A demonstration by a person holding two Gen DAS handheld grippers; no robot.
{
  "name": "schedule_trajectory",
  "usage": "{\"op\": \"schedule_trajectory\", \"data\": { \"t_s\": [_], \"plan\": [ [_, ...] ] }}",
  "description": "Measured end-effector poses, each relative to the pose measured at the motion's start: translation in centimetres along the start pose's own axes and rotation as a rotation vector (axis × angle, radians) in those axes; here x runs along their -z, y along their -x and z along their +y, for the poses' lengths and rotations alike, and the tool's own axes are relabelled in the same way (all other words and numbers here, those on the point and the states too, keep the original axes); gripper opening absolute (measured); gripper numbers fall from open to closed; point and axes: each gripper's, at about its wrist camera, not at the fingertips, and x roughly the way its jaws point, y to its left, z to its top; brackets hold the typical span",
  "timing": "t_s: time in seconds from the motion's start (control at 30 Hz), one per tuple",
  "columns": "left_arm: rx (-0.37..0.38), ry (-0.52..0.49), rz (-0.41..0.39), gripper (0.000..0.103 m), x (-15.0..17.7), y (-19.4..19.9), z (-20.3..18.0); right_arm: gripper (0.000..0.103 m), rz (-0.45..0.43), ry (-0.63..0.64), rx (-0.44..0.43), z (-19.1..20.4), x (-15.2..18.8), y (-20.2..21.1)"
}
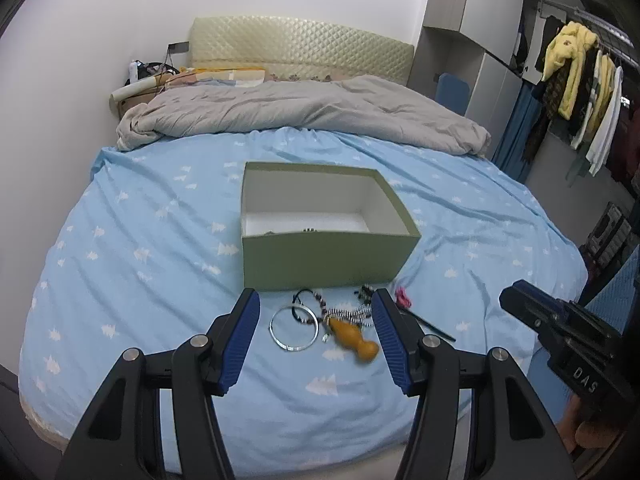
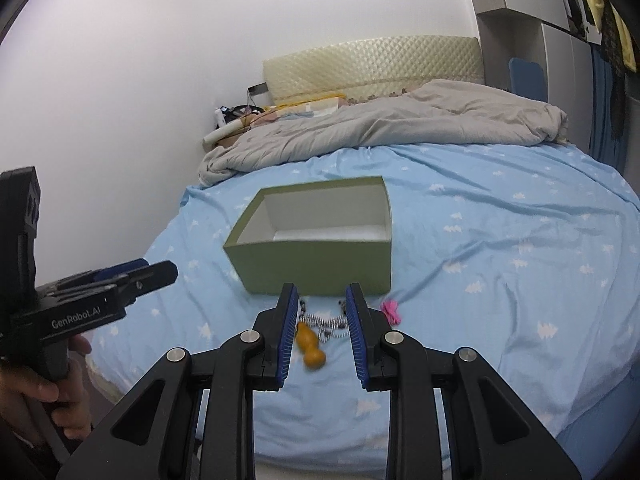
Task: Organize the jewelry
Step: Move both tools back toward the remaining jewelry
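I'm holding the left hand-held gripper (image 1: pixel 316 336) above the near edge of the bed (image 1: pixel 120 280), its jaws standing wide with nothing between the pads. Framed in that gap, low in the left wrist view, I'm looking at the jewelry pile: a silver bangle (image 1: pixel 294 327), a dark beaded bracelet (image 1: pixel 310 308), a coiled bead chain (image 1: pixel 348 315) and an amber gourd-shaped pendant (image 1: pixel 354 338). A pink hair clip (image 1: pixel 403 297) is lying just to the right of them, with a thin dark stick (image 1: pixel 434 326) beside it.

The green box (image 1: pixel 320 260) is sitting open right behind the pile, centre frame, and I'm making out a few small pieces already on its white floor near the front wall.

My right hand-held gripper (image 2: pixel 322 334) is hovering over the same spot, jaws narrower but not closed, and empty too; the pendant is showing through the gap.

Here's what I'm worrying about. The chain and bracelet are overlapping, so pinching one could drag its neighbour along and drop it on the sheet. The bangle is lying flat on soft bedding, so the pads may push it into the fabric or skate off its rim. And both grippers are crowding one small heap, so they could knock together or nudge the light box backwards.
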Motion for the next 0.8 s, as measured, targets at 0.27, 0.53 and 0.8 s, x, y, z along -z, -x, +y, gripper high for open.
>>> {"op": "schedule_trajectory", "data": {
  "t_s": [0.27,0.53,0.8],
  "plan": [
    [0.026,0.029,-0.006,0.059,2.9,0.9,-0.1,0.023,-0.012,-0.017,0.006,-0.1,3.2,1.5],
    [0.03,0.042,0.019,0.059,3.9,-0.1,0.1,0.023,-0.01,-0.032,0.009,-0.8,3.8,1.3],
    [0.057,0.053,0.061,0.059,3.8,-3.1,-0.3,0.023,0.025,-0.051,0.023,-2.4,4.2,-0.6]
  ]
}}
